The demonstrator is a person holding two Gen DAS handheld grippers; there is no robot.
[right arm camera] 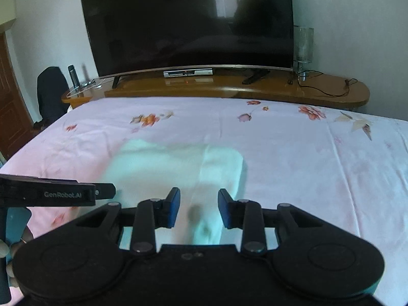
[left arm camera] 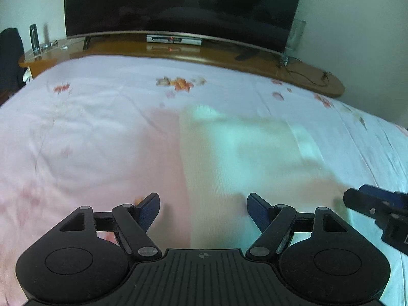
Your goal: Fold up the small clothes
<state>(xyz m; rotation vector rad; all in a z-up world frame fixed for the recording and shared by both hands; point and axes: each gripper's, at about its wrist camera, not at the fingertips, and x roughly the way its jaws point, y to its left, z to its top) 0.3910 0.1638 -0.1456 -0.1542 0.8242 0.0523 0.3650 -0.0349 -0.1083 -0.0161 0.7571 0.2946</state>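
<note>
1. A pale, whitish garment (left arm camera: 244,158) lies flat on a pink floral bedsheet (left arm camera: 76,132), near the bed's front middle; blur hides what kind of clothing it is.
2. The left gripper (left arm camera: 203,209) hovers above the garment's left edge, its blue-padded fingers (left arm camera: 149,210) spread wide and holding nothing.
3. The right gripper (right arm camera: 199,207) hovers over the garment's near end, fingers (right arm camera: 172,207) likewise parted and not pinching the cloth.
4. The two grippers sit side by side, near each other; each shows at the edge of the other's view.
5. Bare sheet stretches wide to the left, right and beyond the garment.
6. The bed's far edge meets a long wooden TV console (right arm camera: 229,89), bearing a large dark television (right arm camera: 188,25).
7. A glass lamp (right arm camera: 303,48) stands at the console's right end, its cord trailing.
</note>
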